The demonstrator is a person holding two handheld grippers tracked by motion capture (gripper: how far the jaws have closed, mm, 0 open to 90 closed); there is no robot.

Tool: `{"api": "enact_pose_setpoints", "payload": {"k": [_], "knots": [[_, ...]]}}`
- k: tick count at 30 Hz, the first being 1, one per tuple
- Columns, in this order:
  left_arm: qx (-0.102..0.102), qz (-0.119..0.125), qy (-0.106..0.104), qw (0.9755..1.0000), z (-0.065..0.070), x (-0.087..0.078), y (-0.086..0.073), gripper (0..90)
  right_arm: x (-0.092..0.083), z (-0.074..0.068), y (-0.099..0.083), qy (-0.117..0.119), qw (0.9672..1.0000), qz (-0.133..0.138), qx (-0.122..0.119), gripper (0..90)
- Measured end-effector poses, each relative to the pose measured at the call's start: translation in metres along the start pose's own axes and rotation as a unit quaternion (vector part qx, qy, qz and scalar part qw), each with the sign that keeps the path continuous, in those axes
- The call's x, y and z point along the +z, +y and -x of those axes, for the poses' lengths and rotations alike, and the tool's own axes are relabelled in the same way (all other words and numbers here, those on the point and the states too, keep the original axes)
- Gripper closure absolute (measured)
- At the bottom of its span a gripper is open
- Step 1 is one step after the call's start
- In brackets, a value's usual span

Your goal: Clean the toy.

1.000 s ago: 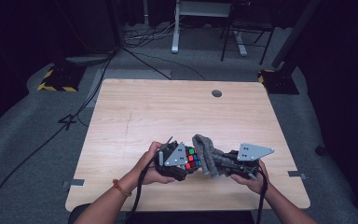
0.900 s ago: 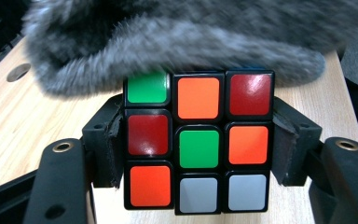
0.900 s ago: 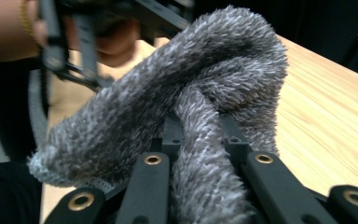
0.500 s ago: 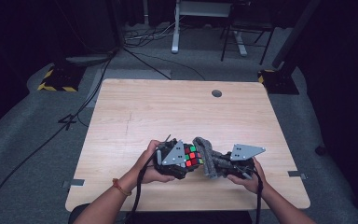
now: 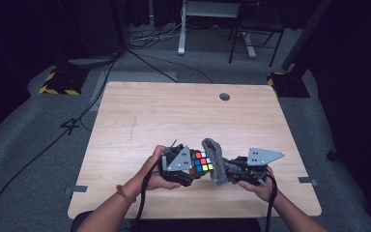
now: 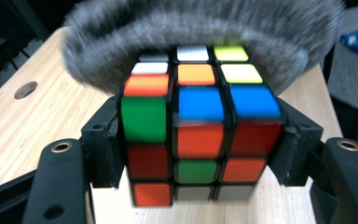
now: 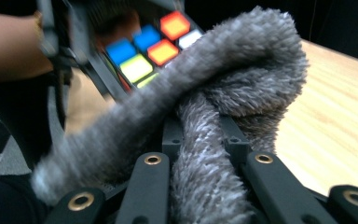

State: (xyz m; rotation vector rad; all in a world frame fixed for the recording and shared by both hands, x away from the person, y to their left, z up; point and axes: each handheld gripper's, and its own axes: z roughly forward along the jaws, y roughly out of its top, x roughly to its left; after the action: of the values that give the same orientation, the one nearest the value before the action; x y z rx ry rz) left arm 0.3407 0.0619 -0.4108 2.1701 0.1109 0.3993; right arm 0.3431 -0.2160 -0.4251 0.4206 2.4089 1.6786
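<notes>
From the high view I see my left gripper (image 5: 189, 166) and right gripper (image 5: 227, 170) meeting over the table's (image 5: 174, 116) near edge. In the left gripper view, my jaws clamp the puzzle cube (image 6: 198, 126). In the right gripper view, my jaws pinch the grey cloth (image 7: 223, 107), draped against the cube.

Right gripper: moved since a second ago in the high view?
Yes, slightly. Against the table's near edge, the right gripper with its grey cloth has edged left, closer to the puzzle cube in the left gripper.
</notes>
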Motion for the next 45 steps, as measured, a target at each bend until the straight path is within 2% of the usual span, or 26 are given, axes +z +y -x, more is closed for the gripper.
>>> {"api": "enact_pose_setpoints", "payload": {"k": [4, 10, 14, 20, 26, 30, 33, 35, 42, 45], "knots": [[-0.002, -0.008, 0.002, 1.0, 0.0, 0.002, -0.001, 32.5, 0.002, -0.003, 0.002, -0.006, 0.9999, 0.0, -0.01, 77.1], [0.006, -0.027, 0.007, 0.9996, 0.001, 0.008, -0.001, 32.7, 0.004, -0.007, 0.005, 0.002, 0.9998, 0.009, -0.02, 77.1], [0.003, -0.023, 0.006, 0.9997, -0.001, 0.006, -0.001, 33.3, 0.005, -0.008, 0.006, -0.01, 0.9995, 0.0, -0.028, 77.1], [-0.005, -0.01, 0.008, 0.9999, -0.002, 0.001, 0.0, 33.5, 0.008, -0.005, 0.0, -0.033, 0.9981, -0.037, -0.036, 77.0], [-0.01, 0.008, 0.007, 0.9999, -0.004, -0.005, 0.001, 33.5, 0.017, -0.002, -0.007, -0.036, 0.9963, -0.071, -0.032, 77.0], [-0.008, 0.016, 0.003, 0.9998, -0.003, -0.007, 0.003, 33.5, 0.023, 0.001, -0.015, -0.028, 0.9947, -0.096, -0.025, 77.0], [-0.005, 0.019, -0.001, 0.9998, -0.001, -0.007, 0.004, 33.5, 0.026, 0.001, -0.018, -0.017, 0.9947, -0.099, -0.021, 76.9], [-0.004, 0.021, -0.005, 0.9998, -0.001, -0.006, 0.004, 33.4, 0.025, 0.001, -0.017, -0.011, 0.9956, -0.092, -0.017, 76.9], [-0.001, 0.014, -0.003, 0.9999, -0.001, -0.007, 0.004, 33.4, 0.02, -0.001, -0.016, -0.016, 0.9965, -0.079, -0.023, 77.0], [-0.015, 0.019, -0.007, 0.9997, -0.005, -0.008, 0.001, 33.4, 0.014, 0.0, -0.012, -0.02, 0.9973, -0.066, -0.024, 77.0]]}}
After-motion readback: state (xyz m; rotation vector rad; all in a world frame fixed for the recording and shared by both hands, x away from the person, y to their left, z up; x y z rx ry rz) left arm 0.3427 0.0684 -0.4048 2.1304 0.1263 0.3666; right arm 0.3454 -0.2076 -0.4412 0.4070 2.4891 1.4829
